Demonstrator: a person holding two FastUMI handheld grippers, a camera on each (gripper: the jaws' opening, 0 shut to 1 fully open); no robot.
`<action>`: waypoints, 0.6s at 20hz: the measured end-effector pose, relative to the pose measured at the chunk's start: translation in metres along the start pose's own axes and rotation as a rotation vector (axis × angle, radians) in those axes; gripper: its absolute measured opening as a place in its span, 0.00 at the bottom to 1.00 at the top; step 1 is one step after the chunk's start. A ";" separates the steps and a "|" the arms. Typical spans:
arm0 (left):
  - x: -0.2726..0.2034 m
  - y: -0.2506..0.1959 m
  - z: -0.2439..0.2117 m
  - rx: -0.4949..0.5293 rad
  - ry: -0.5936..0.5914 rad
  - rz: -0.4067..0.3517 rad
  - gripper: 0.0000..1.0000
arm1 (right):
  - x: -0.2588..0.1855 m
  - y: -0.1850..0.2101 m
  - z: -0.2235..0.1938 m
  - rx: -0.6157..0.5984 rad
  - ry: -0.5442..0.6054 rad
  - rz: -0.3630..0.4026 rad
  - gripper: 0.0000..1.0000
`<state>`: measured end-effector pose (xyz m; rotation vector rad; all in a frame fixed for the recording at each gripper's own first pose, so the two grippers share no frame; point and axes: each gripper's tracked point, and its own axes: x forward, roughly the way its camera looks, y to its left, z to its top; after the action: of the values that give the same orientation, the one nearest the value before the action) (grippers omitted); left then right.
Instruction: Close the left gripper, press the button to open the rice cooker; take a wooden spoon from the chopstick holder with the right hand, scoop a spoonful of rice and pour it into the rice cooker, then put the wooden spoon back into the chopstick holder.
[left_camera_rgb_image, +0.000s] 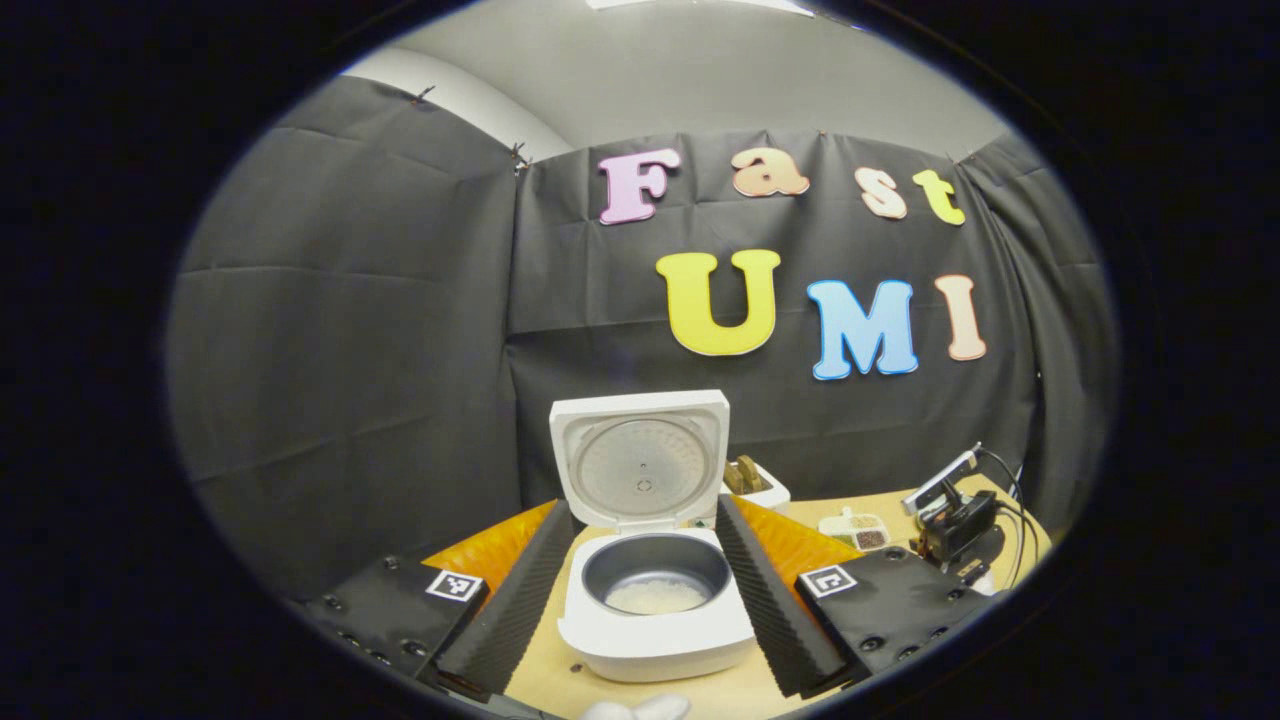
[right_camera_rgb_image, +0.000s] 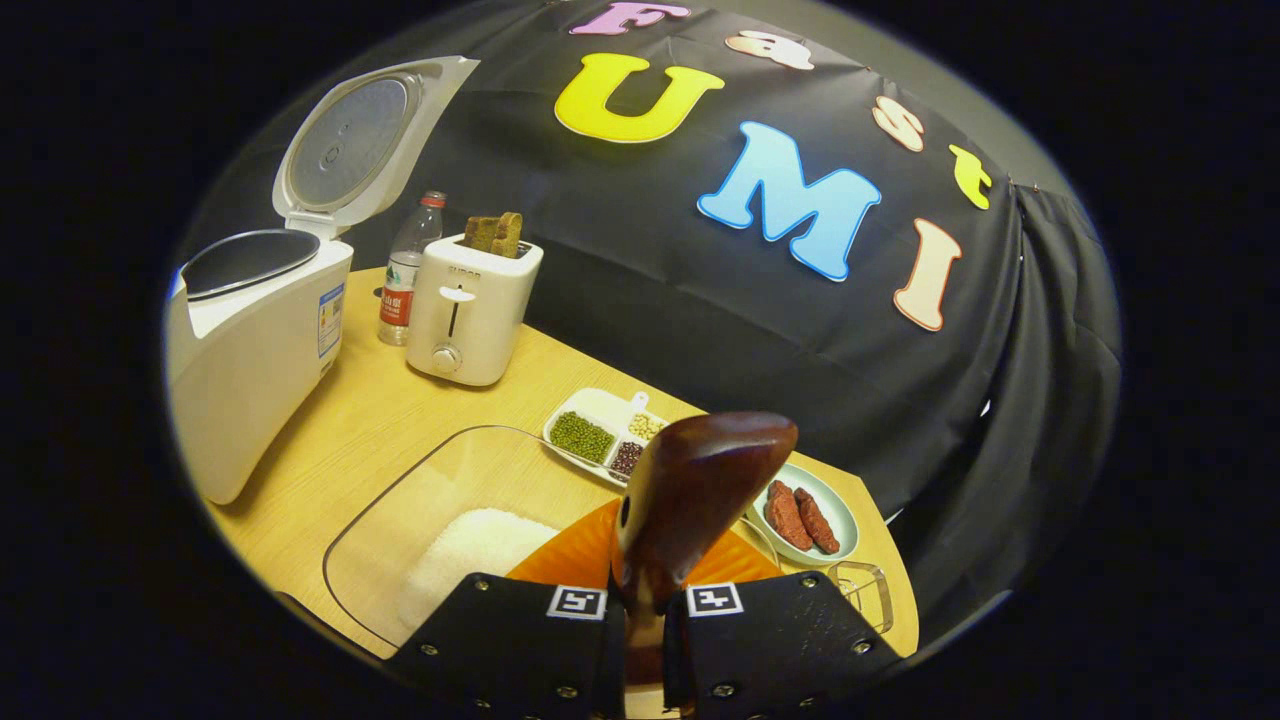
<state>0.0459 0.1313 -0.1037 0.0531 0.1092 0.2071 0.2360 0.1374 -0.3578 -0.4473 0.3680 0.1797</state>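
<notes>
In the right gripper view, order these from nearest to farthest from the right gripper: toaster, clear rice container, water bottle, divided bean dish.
1. Clear rice container, just ahead of the right gripper, slightly left.
2. Divided bean dish, beyond the container, ahead.
3. Toaster, farther back on the left.
4. Water bottle, behind the toaster's left side, by the booth wall.

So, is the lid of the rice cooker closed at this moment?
No, in the left gripper view the lid stands upright and open behind the rice cooker, whose pot holds some rice.
</notes>
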 end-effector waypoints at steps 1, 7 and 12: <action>-0.002 0.001 0.000 0.001 -0.001 0.001 1.00 | 0.000 0.004 0.001 0.017 0.006 0.012 0.15; -0.001 0.010 -0.001 0.007 0.004 0.014 0.99 | 0.002 0.028 0.004 0.221 0.057 0.082 0.15; -0.001 0.017 0.001 0.003 0.009 0.019 1.00 | 0.002 0.025 0.005 0.569 0.078 0.141 0.15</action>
<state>0.0415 0.1476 -0.1016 0.0565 0.1177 0.2258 0.2336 0.1623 -0.3640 0.1335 0.5066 0.1861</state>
